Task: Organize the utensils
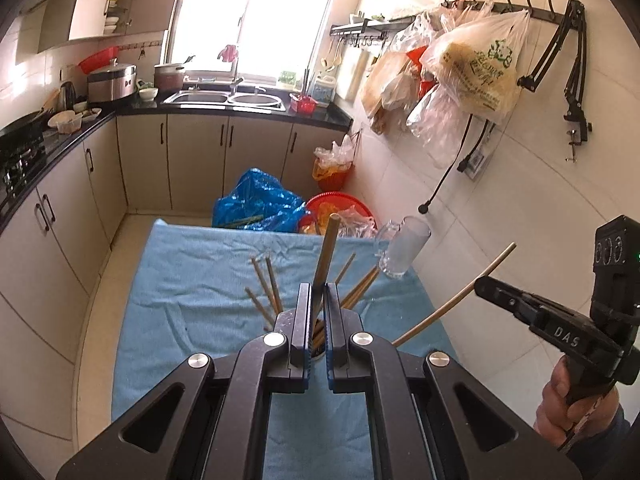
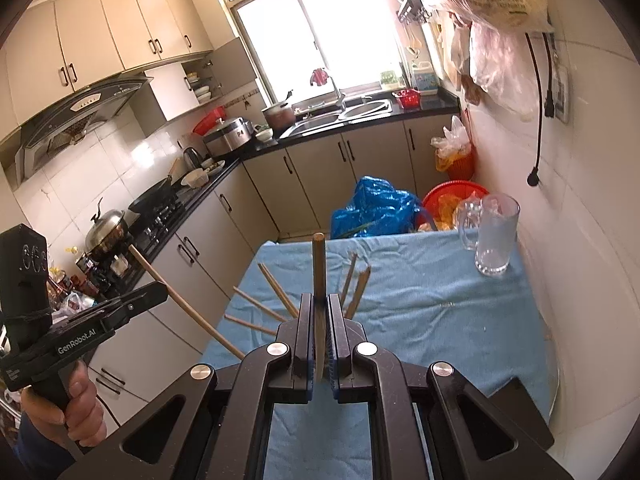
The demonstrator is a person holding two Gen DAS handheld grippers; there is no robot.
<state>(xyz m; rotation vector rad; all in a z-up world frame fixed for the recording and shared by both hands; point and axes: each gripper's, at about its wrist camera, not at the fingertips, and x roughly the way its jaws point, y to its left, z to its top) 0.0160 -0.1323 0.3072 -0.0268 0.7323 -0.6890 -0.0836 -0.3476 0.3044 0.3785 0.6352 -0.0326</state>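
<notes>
Currently, in the left wrist view, the left gripper [image 1: 318, 292] is clenched on one chopstick [image 1: 326, 248]; the stick rises from between the closed jaws toward 12 o'clock. Below the jaws sits a holder [image 1: 286, 316], mostly hidden, with further chopsticks [image 1: 266, 282] fanning out of it toward 11 and 1 o'clock. The holder stands on a blue cloth [image 1: 192, 280]. At 1 o'clock on the cloth, a glass mug [image 1: 404, 252] is near the far right corner — well apart from the holder. At 3 o'clock the right gripper [image 1: 486, 286] grasps a second chopstick [image 1: 456, 300], angled up to the right.

In the right wrist view, the right gripper [image 2: 319, 312] is clamped on its chopstick [image 2: 319, 276], which points to 12 o'clock. Loose sticks [image 2: 276, 290] fan out behind the jaws from 10 to 1 o'clock. At 9 o'clock the left gripper [image 2: 160, 286] grips its chopstick [image 2: 184, 304] — tilted, lower end toward the cloth edge [image 2: 440, 300]. The mug [image 2: 494, 236] stands upright at 2 o'clock.
</notes>
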